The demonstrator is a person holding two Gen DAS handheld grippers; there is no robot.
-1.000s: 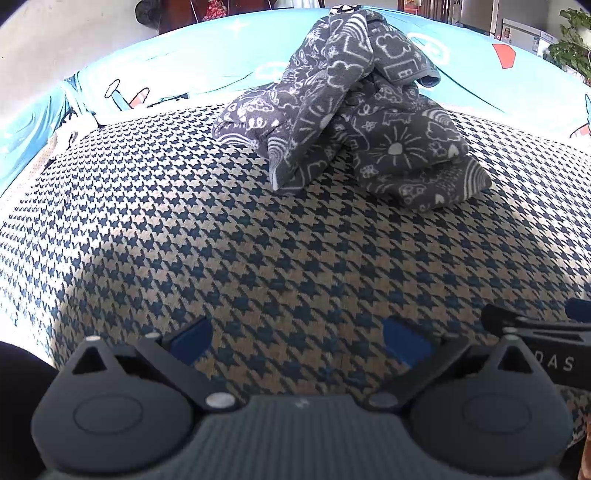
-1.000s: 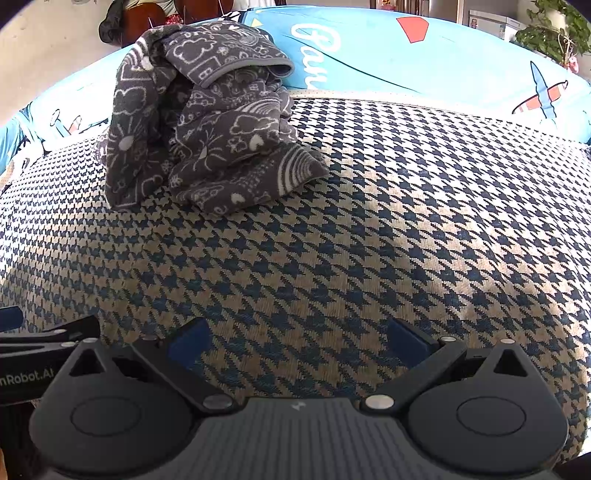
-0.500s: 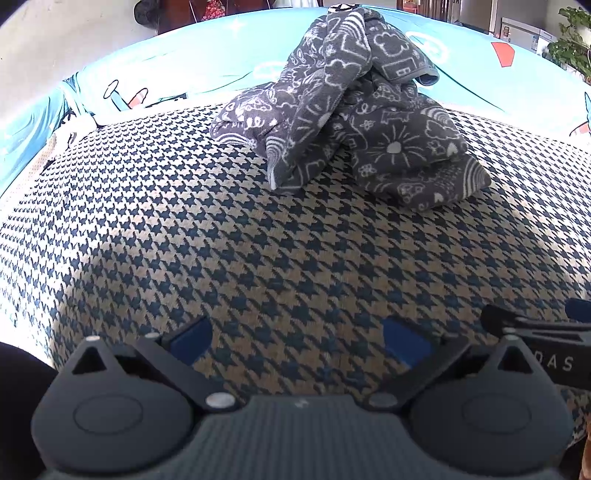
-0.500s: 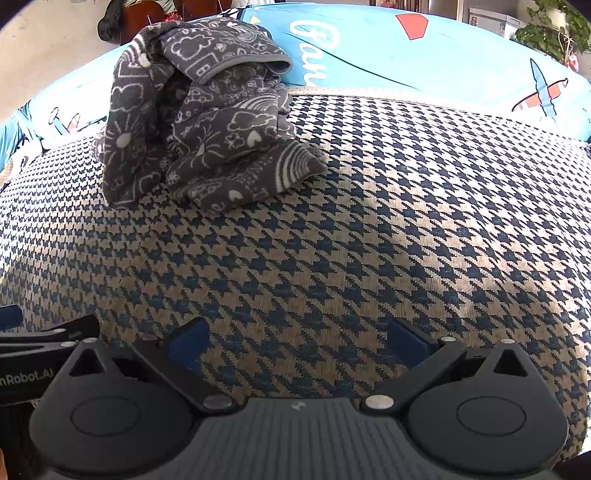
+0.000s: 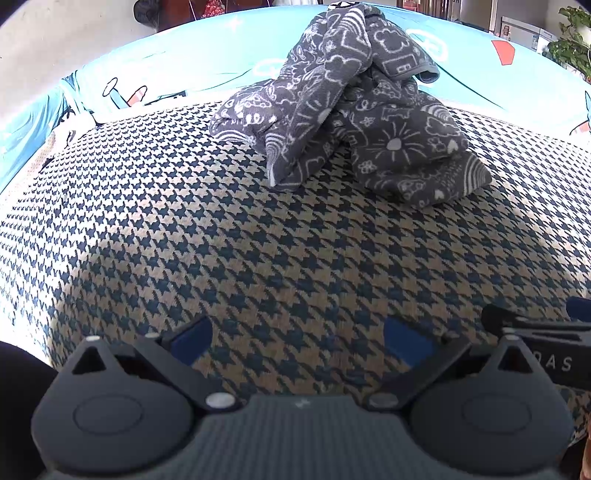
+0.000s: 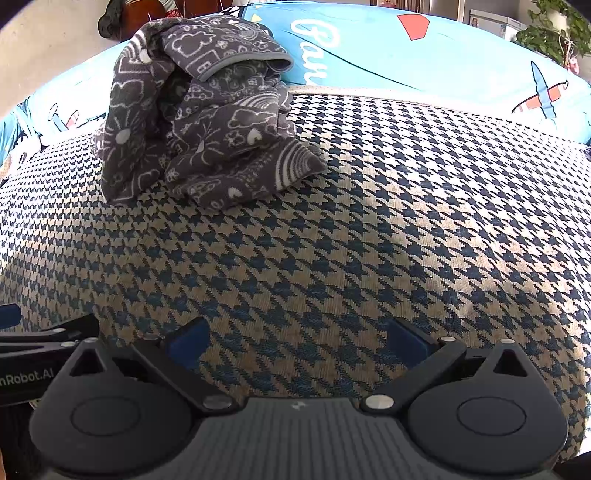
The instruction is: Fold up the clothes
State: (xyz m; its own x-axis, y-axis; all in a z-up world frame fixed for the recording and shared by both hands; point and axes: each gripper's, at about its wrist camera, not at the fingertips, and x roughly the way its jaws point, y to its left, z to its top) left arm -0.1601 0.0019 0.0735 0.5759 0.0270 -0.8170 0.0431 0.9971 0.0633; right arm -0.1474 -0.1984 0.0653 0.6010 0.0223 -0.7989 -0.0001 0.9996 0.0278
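Observation:
A dark grey garment with white doodle print (image 5: 354, 122) lies crumpled in a heap at the far side of a houndstooth-patterned surface (image 5: 258, 240). It also shows in the right wrist view (image 6: 199, 122), at upper left. My left gripper (image 5: 297, 341) is open and empty, low over the near part of the surface, well short of the garment. My right gripper (image 6: 297, 341) is open and empty, beside the left one. Each gripper's side shows at the other view's edge.
A light blue sheet with cartoon planes (image 6: 406, 51) lies behind the houndstooth cloth. A potted plant (image 6: 554, 33) stands at the far right. Dark furniture (image 5: 166, 14) stands beyond the bed at upper left.
Both grippers have moved slightly forward toward the garment, which now looks a little larger and lower in both views. Both jaws stay open.

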